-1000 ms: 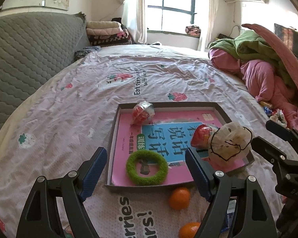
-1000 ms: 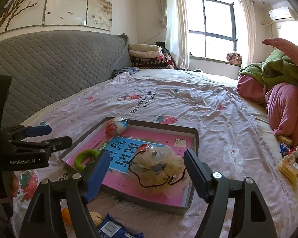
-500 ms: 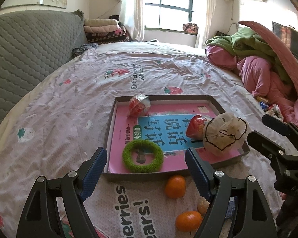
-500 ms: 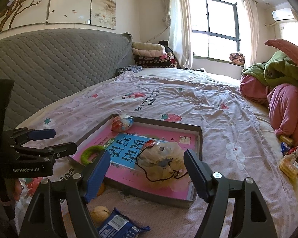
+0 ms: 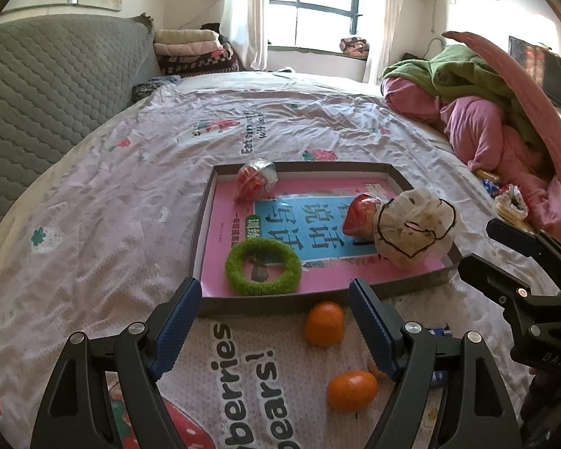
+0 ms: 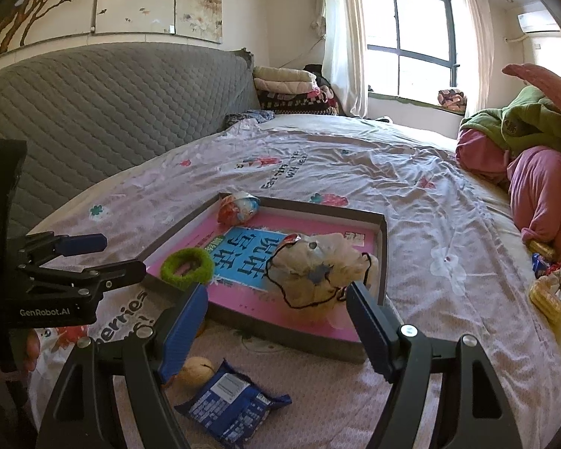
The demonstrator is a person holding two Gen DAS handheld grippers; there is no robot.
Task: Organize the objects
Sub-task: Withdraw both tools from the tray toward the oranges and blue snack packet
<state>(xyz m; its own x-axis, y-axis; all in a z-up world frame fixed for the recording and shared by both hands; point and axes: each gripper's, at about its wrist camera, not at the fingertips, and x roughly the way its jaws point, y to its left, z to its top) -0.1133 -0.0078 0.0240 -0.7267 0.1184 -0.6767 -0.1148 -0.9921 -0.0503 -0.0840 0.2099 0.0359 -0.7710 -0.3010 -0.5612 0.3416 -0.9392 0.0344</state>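
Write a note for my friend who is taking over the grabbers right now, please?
Left gripper: open, empty, above the bedsheet before the tray.
Right gripper: open, empty, near the tray's front edge.
In the tray: green ring, two red wrapped toys, net bag.
Still on the bed: two oranges, blue snack packet, a pale round thing.
Left to do: probably move those loose things into the tray.
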